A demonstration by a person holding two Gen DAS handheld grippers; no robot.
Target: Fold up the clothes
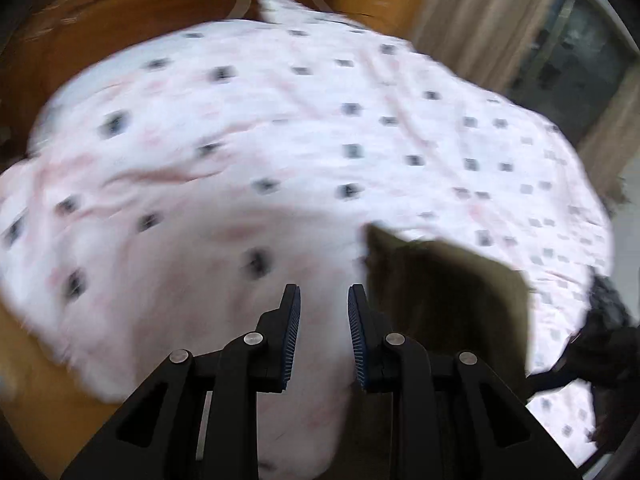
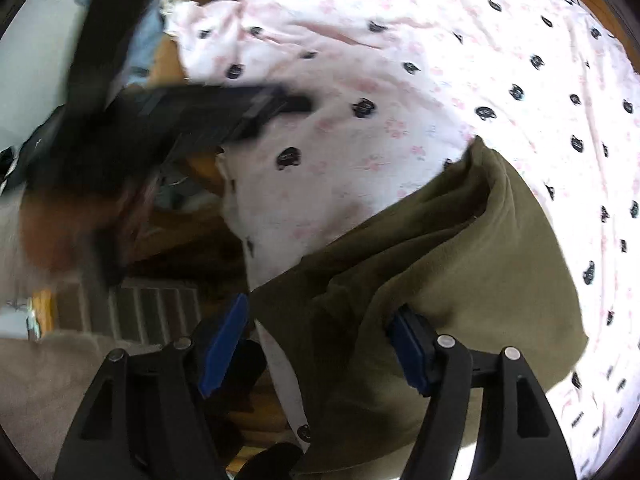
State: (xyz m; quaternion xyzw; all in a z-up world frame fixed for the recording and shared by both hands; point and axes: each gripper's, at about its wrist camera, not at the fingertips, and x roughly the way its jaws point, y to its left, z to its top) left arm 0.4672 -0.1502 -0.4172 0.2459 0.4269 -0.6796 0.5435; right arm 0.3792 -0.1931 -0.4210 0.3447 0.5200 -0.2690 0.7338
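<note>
Pink cat-print cloth (image 2: 400, 132), no legible writing

The pink cat-print cloth (image 1: 304, 128) blankets nearly the whole surface, so bare wooden tabletop (image 1: 120, 4) shows only along the far rim and at the near left corner, the one open strip for a hand. The olive-green garment (image 2: 432, 280) lies bunched on the cloth right under the right gripper (image 2: 320, 344), filling the gap between its spread fingers. From the right wrist view, the left gripper (image 2: 224, 116) cuts across the upper left, barring that side, while the cloth beyond to the right lies open.
</note>
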